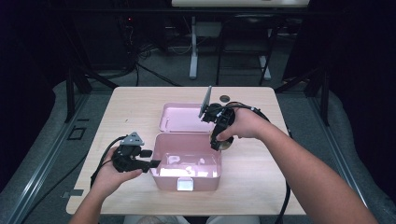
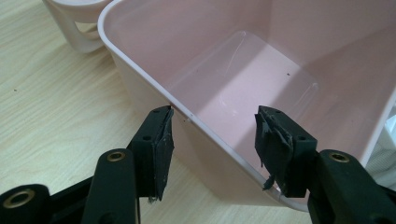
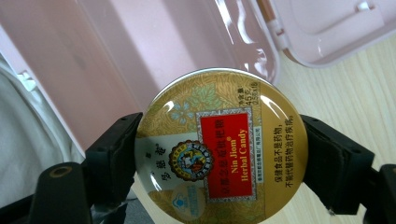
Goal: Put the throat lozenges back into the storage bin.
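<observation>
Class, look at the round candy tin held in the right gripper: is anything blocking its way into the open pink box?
Nothing visible does. The candy tin sits by the pink box, whose lid lies folded back. The left gripper straddles the opposite wall.

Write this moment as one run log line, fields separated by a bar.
left gripper: open, astride pink box wall | right gripper: shut on candy tin, beside box | lid: open

Round candy tin [image 3: 222, 147]: gold lid with a leaf pattern, red central label reading "Nin Jiom Herbal Candy". Lid closed, face up. It sits just off the right rim of the pink box [image 1: 161, 154], above the surface.

Pink box: rectangular plastic, open. Its hinged lid [image 1: 180, 117] lies flat on the far side. A pale latch [image 1: 185, 185] sits on the near wall.
</observation>
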Motion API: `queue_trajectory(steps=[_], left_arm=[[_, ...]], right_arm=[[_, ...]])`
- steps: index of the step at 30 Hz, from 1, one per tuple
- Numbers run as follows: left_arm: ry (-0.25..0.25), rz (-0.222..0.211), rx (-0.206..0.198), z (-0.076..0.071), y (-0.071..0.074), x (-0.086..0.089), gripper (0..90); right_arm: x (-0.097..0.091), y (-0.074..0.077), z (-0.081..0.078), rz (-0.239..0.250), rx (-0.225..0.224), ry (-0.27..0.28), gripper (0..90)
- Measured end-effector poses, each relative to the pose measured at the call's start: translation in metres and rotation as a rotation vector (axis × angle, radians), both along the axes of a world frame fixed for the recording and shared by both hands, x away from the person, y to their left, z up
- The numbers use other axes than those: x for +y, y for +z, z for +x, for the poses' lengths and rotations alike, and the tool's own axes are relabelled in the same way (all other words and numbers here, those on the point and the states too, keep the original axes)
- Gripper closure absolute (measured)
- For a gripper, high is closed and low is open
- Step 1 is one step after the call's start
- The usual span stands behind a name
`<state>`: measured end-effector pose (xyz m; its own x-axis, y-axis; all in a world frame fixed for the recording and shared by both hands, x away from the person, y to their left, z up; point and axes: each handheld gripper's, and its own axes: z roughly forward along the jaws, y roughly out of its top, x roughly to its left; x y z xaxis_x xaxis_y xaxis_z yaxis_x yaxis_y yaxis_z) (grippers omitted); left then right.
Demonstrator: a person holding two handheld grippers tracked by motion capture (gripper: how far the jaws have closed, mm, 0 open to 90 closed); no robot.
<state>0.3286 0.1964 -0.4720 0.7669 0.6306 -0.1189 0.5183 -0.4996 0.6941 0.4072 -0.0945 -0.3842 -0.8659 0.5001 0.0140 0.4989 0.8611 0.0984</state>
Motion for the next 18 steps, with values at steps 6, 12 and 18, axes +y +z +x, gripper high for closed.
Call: queue_trajectory(steps=[6,12,18], left_arm=[[0.000,0.001,0.000,0.000,0.000,0.000,46.3],[0.000,-0.002,0.001,0.000,0.000,0.000,46.3],[-0.002,-0.004,0.000,0.000,0.000,0.001,46.3]], right_arm=[[0.010,0.000,-0.004,0.006,-0.003,0.039,19.8],[0.017,-0.001,-0.006,0.007,-0.007,0.067,19.8],[0.025,-0.004,-0.008,0.007,-0.014,0.109,19.8]])
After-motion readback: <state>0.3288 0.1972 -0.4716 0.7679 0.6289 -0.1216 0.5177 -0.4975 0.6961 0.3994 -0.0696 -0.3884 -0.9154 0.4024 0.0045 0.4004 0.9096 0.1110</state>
